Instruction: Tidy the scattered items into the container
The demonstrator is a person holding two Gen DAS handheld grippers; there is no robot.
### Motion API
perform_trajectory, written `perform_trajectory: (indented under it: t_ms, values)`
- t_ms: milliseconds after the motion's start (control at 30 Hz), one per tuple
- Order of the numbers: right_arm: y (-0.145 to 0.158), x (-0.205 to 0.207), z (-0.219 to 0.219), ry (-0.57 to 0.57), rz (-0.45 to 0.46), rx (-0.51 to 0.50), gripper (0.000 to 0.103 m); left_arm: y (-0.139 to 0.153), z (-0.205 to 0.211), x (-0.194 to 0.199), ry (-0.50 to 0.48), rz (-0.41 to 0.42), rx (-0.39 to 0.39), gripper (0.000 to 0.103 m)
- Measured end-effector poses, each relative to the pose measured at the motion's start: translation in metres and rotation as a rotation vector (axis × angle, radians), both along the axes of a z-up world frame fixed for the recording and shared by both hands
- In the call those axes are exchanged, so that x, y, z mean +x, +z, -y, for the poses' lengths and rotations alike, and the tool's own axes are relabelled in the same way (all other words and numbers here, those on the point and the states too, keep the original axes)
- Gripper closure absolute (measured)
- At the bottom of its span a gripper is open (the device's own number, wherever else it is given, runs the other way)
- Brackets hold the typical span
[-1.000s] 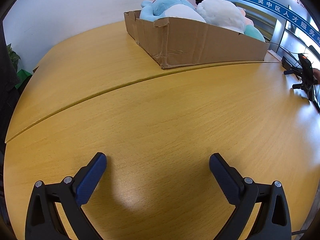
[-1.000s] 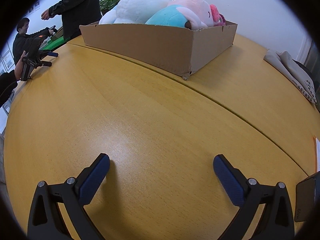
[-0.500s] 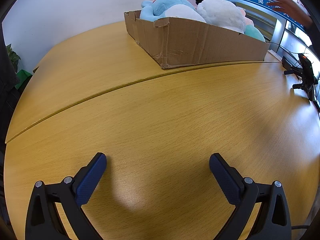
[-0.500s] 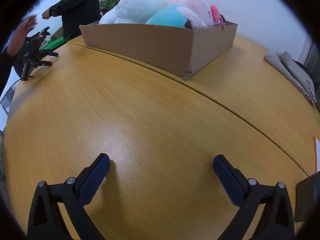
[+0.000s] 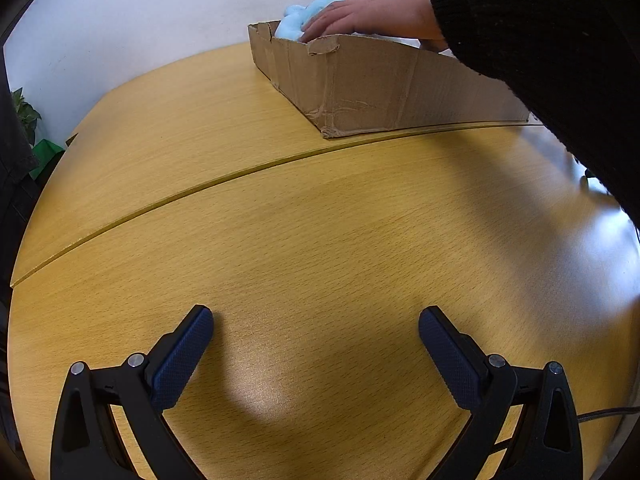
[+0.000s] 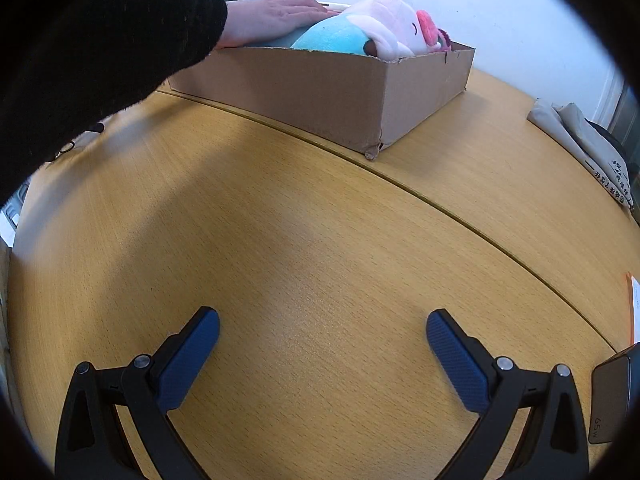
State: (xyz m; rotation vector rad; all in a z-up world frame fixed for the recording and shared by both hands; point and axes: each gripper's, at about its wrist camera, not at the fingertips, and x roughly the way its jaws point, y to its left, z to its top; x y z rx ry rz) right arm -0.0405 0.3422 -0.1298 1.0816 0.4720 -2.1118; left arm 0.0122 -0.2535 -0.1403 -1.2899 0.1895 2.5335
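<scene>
A shallow cardboard box (image 5: 380, 84) stands at the far side of the wooden table (image 5: 280, 220); it also shows in the right wrist view (image 6: 332, 96). It holds plush toys: a light blue one (image 5: 294, 24), a teal one (image 6: 332, 38) and a pink one (image 6: 396, 20). A person's bare hand (image 5: 372, 16) in a black sleeve (image 5: 552, 52) rests on the toys; the hand (image 6: 272, 16) also shows in the right wrist view. My left gripper (image 5: 316, 320) and right gripper (image 6: 322, 322) are open, empty and low over the table, well short of the box.
A folded grey cloth bag (image 6: 580, 140) lies at the table's right edge. A dark power adapter (image 6: 612, 396) sits beside my right gripper. A potted plant (image 5: 24, 120) stands off the table's left side. A seam (image 5: 200, 188) runs across the tabletop.
A person's arm in a black sleeve has reached in across the table and laid a hand on the plush toys in the box. Both grippers have stayed where they were.
</scene>
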Motion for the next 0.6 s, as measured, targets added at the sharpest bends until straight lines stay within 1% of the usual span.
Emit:
perform_trajectory:
  t_ms: [600]
  values:
    - [0.0008,-0.0030,0.0005,0.000,0.002,-0.002,0.000,-0.0006,0.0002,-0.0005,0.000,-0.001,0.001,0.000]
